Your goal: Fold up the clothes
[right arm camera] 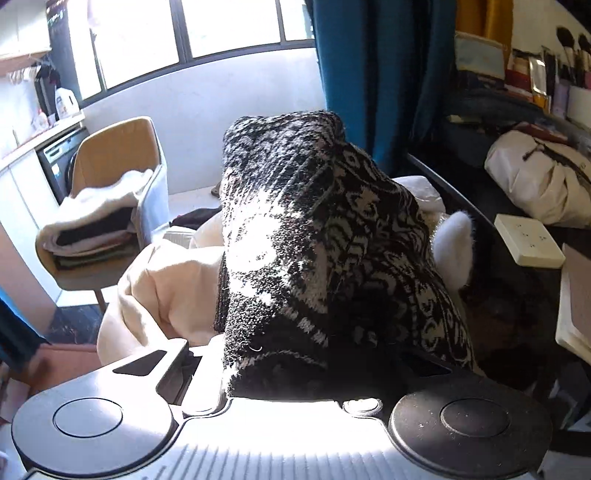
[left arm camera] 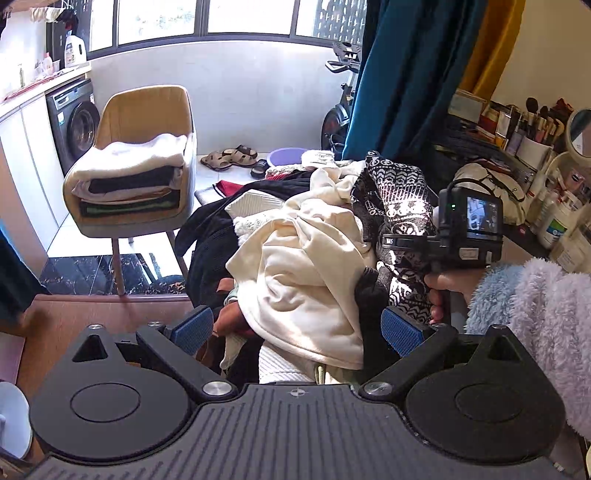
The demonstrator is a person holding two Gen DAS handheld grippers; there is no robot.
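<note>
A sunlit laundry room, a wooden surface (left arm camera: pixel 74 325) in the foreground heaped with unfolded clothes. Nearest, the left gripper (left arm camera: pixel 297 326) hovers with its blue-padded fingers (left arm camera: pixel 194 325) spread wide, holding nothing, just before a crumpled cream sweatshirt (left arm camera: pixel 303 280) atop the pile. To its right, the right gripper (right arm camera: pixel 295 369), held by a hand in a fluffy pale sleeve (left arm camera: pixel 532 325), is clamped on a black-and-white patterned knit sweater (right arm camera: pixel 325 236) that drapes over its fingers. Beyond stands a tan bucket chair (left arm camera: pixel 144 110) bearing a stack of folded clothes (left arm camera: pixel 129 177). Farther back: a dark washing machine (left arm camera: pixel 74 122), brown sandals (left arm camera: pixel 231 155), a teal curtain (left arm camera: pixel 402 74), and sunlit windows (left arm camera: pixel 155 18).
</note>
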